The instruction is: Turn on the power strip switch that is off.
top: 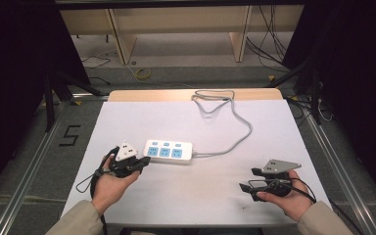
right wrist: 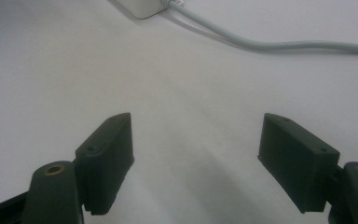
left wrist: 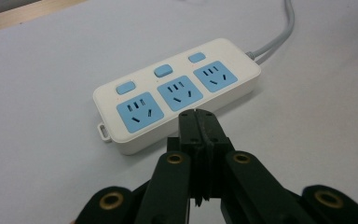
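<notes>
A white power strip point(top: 169, 152) with three blue sockets and three blue buttons lies flat near the table's middle. In the left gripper view the power strip point(left wrist: 177, 91) sits just beyond my left gripper point(left wrist: 197, 116), whose jaws are pressed together with nothing between them. From above, the left gripper point(top: 142, 164) rests at the strip's near left end, held in a hand. My right gripper point(top: 247, 178) stands open at the table's near right, apart from the strip, its jaws wide over bare tabletop point(right wrist: 186, 116).
A grey cable point(top: 235, 132) runs from the strip's right end across the white table point(top: 284, 127) and loops at the far edge. The grey cable point(right wrist: 261, 44) passes ahead of the right gripper. Floor cables and dark frame posts surround the table.
</notes>
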{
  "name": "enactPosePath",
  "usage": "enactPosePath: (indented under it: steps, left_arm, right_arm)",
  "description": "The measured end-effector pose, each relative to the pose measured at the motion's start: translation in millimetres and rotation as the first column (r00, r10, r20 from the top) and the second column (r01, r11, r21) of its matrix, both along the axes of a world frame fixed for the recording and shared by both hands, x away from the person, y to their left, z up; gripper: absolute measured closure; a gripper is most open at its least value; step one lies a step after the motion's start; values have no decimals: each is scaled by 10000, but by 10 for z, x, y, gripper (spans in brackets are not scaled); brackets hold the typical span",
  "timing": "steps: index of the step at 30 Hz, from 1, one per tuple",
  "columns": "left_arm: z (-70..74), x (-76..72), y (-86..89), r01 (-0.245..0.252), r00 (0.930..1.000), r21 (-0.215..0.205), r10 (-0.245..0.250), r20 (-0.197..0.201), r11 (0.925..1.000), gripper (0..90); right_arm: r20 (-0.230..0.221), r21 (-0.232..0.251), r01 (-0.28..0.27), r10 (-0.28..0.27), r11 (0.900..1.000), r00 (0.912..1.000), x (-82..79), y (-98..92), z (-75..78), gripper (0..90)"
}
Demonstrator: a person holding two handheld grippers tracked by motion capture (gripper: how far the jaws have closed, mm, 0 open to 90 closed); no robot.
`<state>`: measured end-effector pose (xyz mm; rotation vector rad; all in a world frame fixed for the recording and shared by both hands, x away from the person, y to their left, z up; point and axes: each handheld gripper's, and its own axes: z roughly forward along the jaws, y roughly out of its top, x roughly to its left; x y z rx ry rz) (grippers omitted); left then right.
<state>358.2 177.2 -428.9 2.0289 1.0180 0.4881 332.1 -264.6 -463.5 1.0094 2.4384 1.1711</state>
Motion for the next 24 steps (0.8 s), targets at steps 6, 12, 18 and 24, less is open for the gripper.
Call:
enactPosePath:
  steps: [6,12,18,24]
  left_arm:
    - [-2,50,-53,14,10000,58,-14,-50,10000,897]
    - [4,97,-91,33,9999,48,-33,-102,10000,897]
    - [-6,149,-128,52,9998,166,-49,-182,9998,897]
    - [-6,187,-166,84,9998,289,-78,-200,9995,897]
  right_arm:
    - [-5,-5,5,-5,10000,10000,0,-1,-1,265]
    - [-7,-5,3,-3,10000,10000,0,1,-2,265]
    - [-5,-8,1,-1,10000,10000,1,1,-2,265]
    - [-4,-11,-7,7,10000,10000,2,1,-4,265]
